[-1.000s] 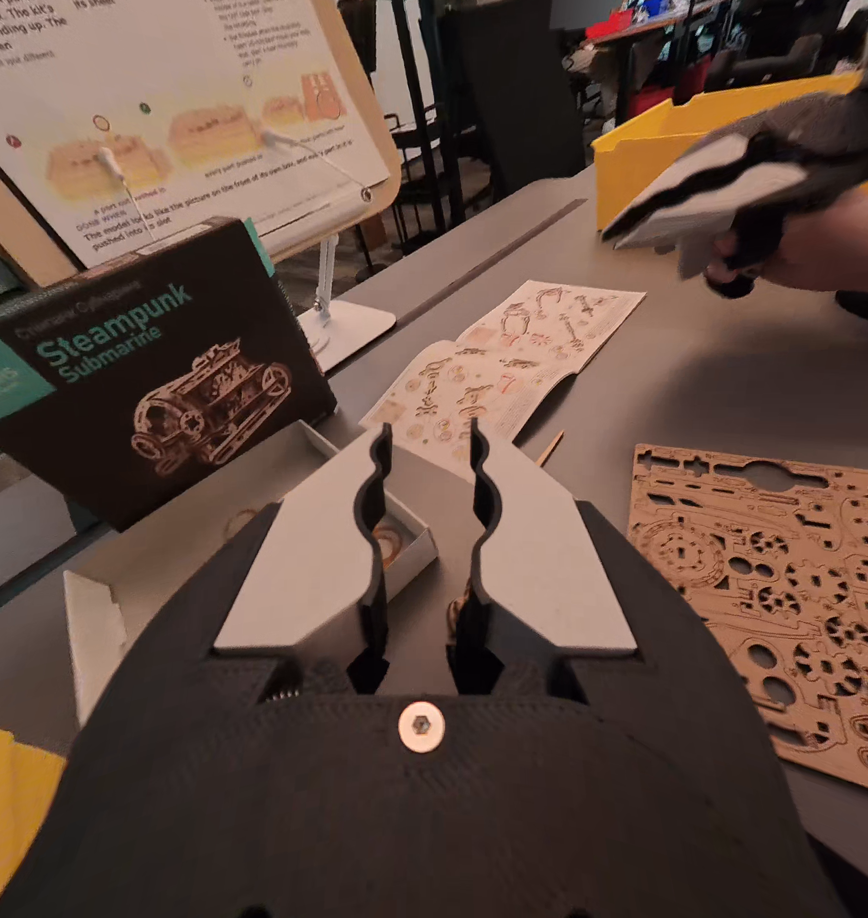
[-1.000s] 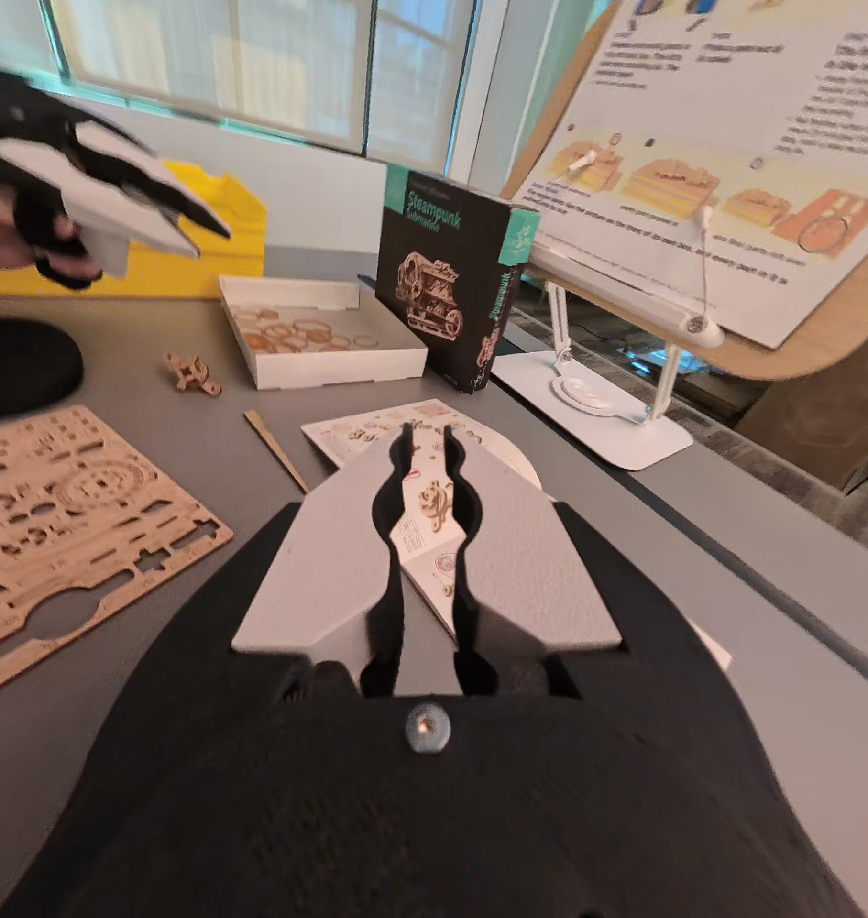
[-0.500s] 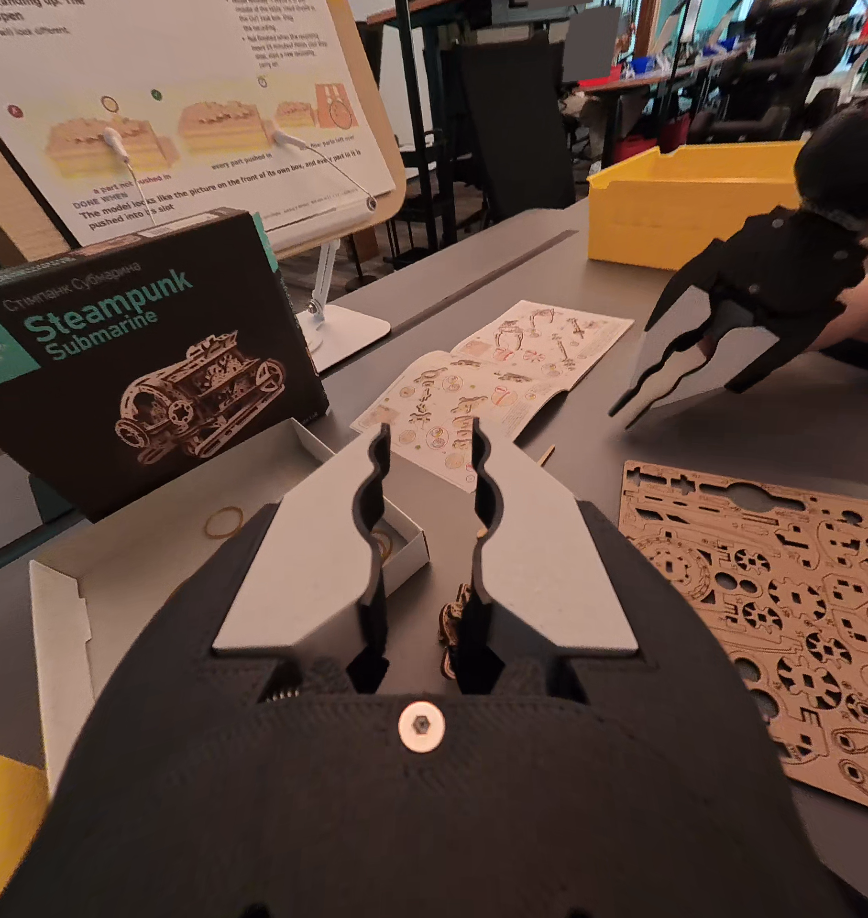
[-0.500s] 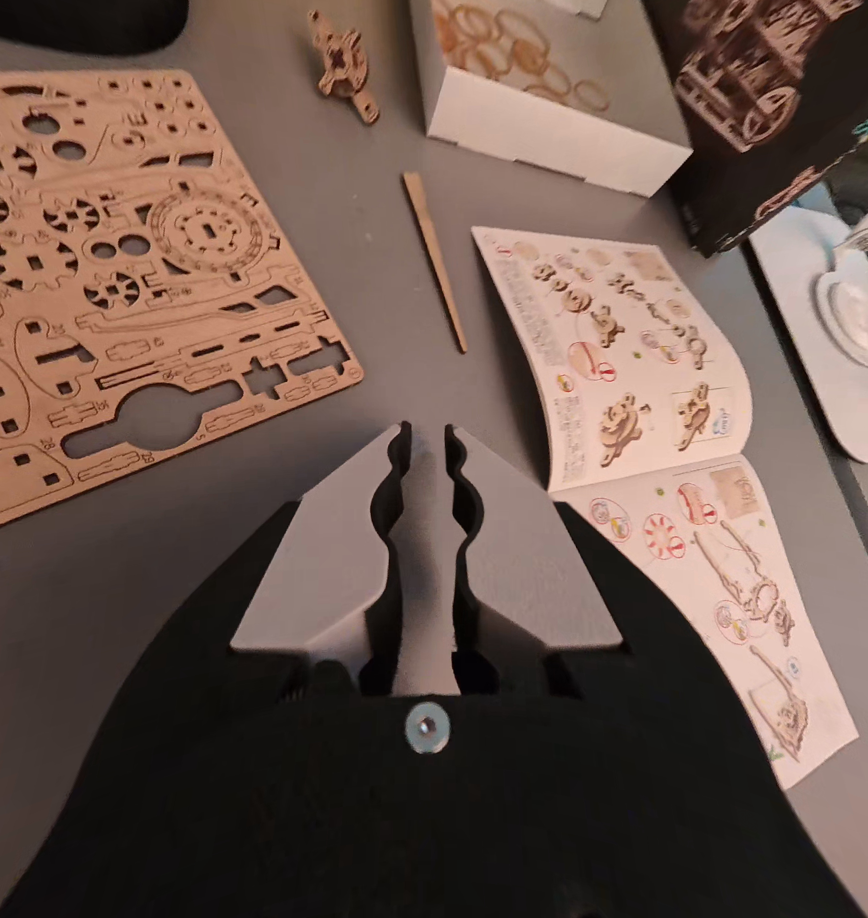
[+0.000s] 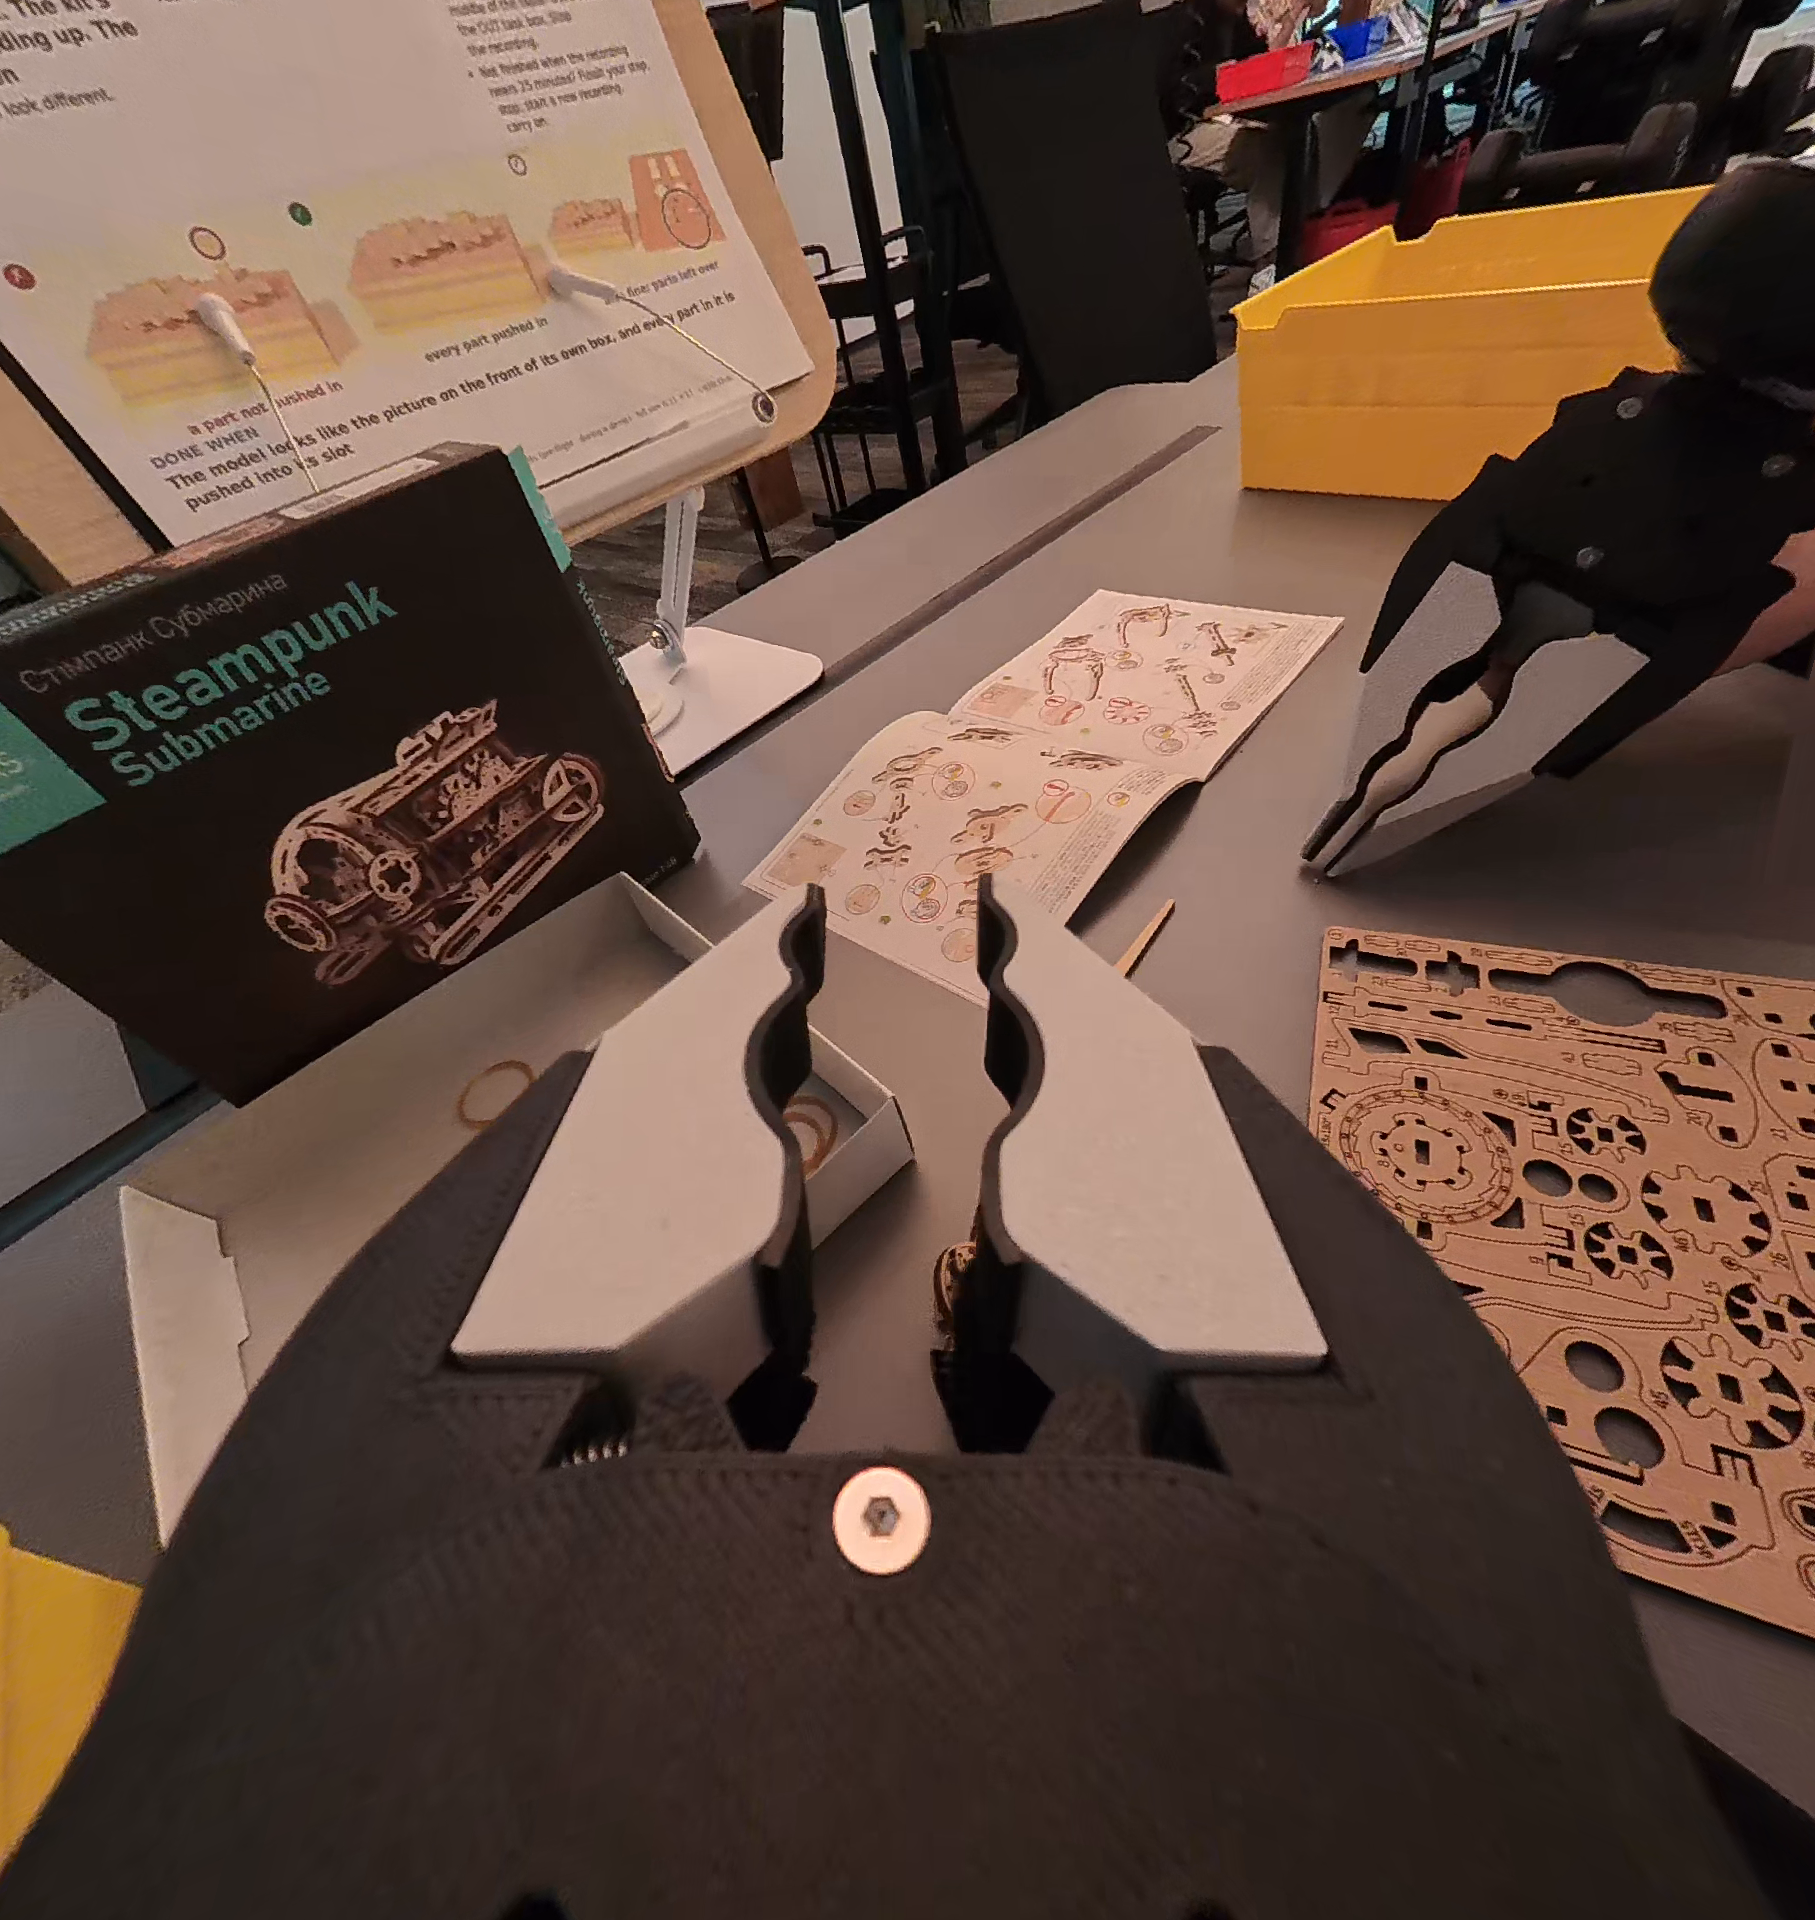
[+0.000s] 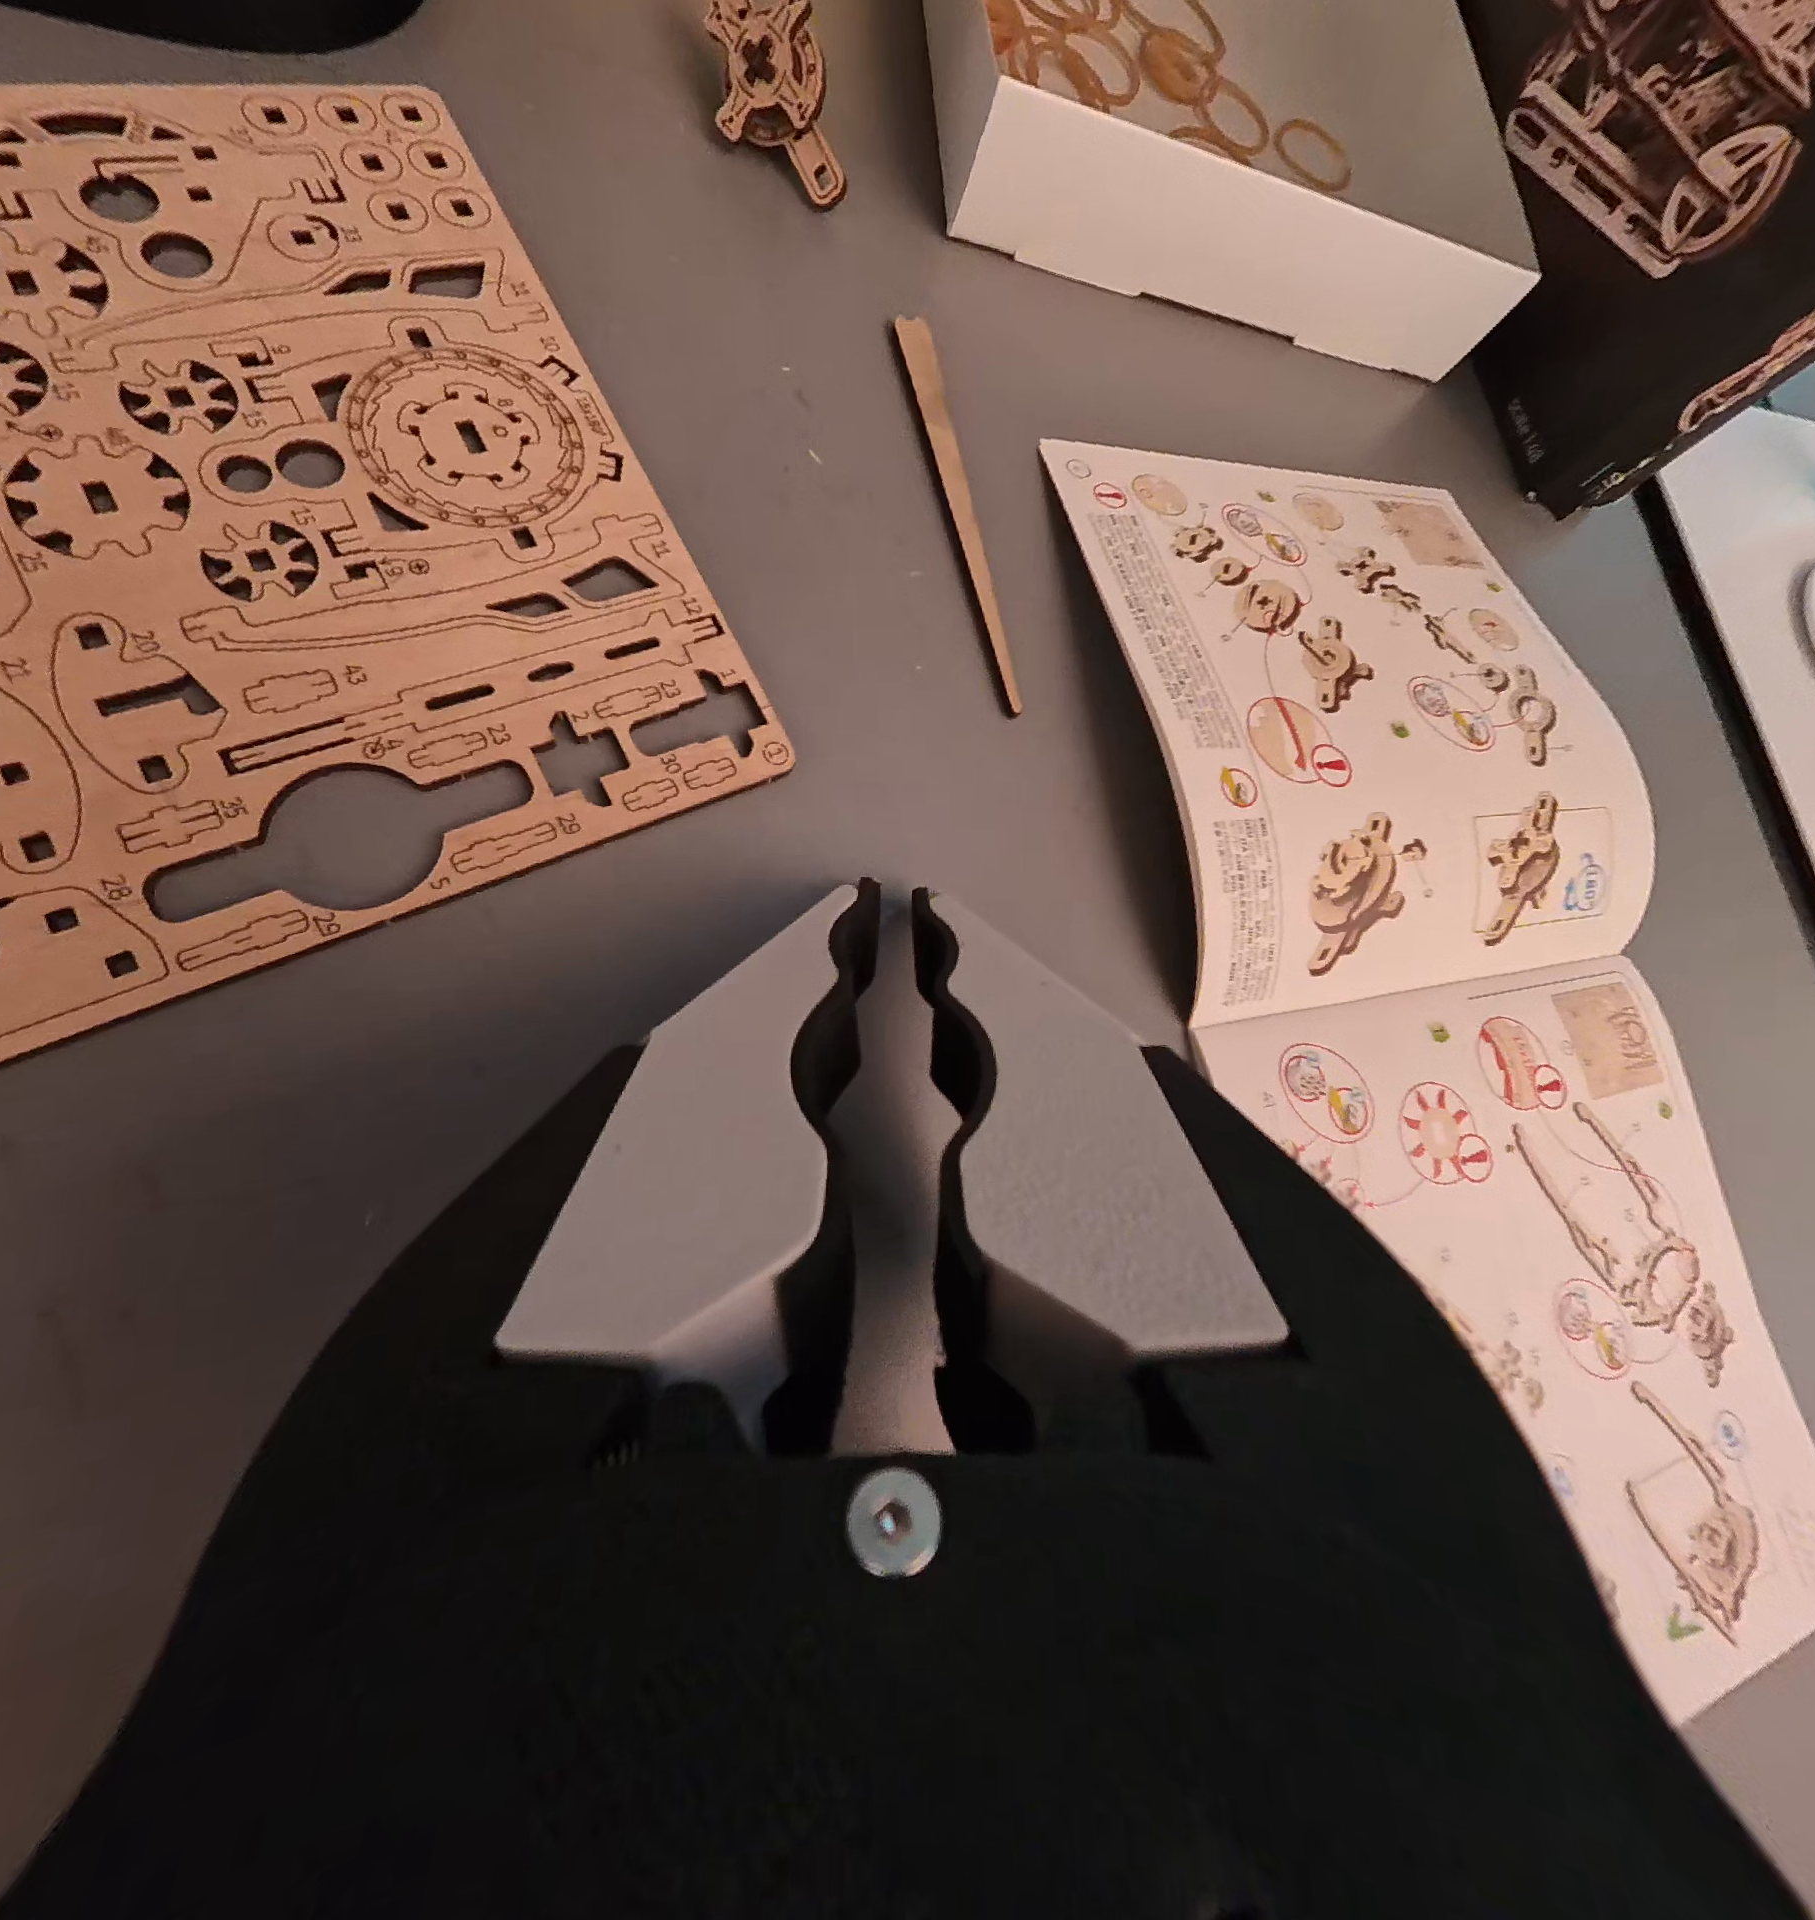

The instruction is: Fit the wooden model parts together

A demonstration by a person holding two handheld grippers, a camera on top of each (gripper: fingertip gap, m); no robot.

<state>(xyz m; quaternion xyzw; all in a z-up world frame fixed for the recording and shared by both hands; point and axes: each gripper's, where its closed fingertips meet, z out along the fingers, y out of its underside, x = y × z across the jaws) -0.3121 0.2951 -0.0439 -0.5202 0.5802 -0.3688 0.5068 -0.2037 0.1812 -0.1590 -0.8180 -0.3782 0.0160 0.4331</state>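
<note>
Right wrist view, left to right: the wooden parts sheet lies flat on the bench, up and left of the right gripper, whose jaws are nearly closed and empty. A tapered wooden stick points straight away ahead. The left gripper, part-open and empty, hovers over a small assembled piece.

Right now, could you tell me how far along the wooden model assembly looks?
Early. One small assembled piece lies by the white tray. Neither the left gripper nor the right gripper holds anything. Most parts remain in the wooden sheet.
</note>
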